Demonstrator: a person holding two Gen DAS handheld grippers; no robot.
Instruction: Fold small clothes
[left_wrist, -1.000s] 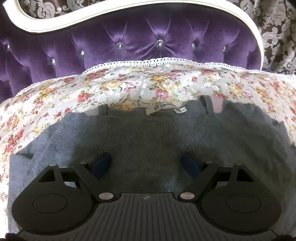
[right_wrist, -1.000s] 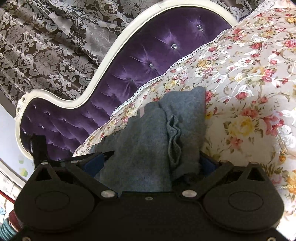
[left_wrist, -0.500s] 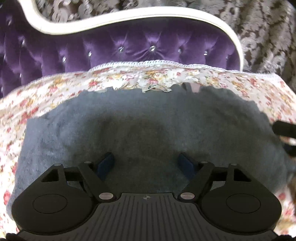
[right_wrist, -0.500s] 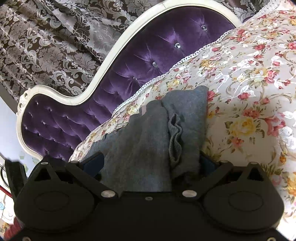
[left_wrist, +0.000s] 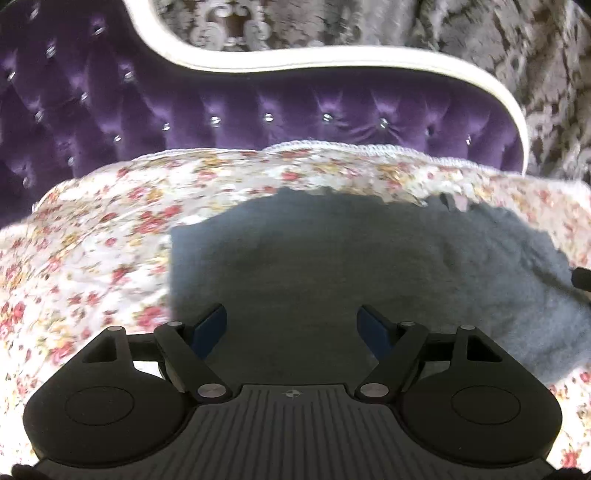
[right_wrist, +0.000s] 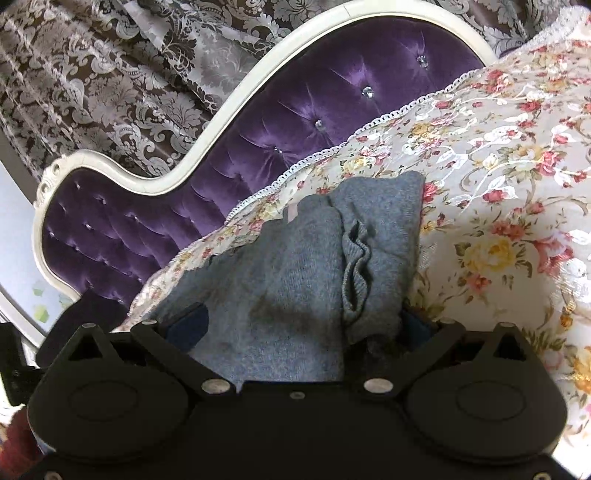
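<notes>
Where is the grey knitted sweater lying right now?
The grey knitted sweater lies flat on the floral bedspread, in front of the purple tufted headboard; it fills the centre of both wrist views.

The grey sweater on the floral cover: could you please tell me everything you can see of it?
The grey sweater is a soft, fuzzy knit lying flat on the floral bedspread, below the purple headboard. Its left side ends in a straight edge; a ribbed, wavy cuff lies on the right part. A pale tag peeks at the far edge. The left claw is above it, open, and the right claw is open astride its near edge.
</notes>
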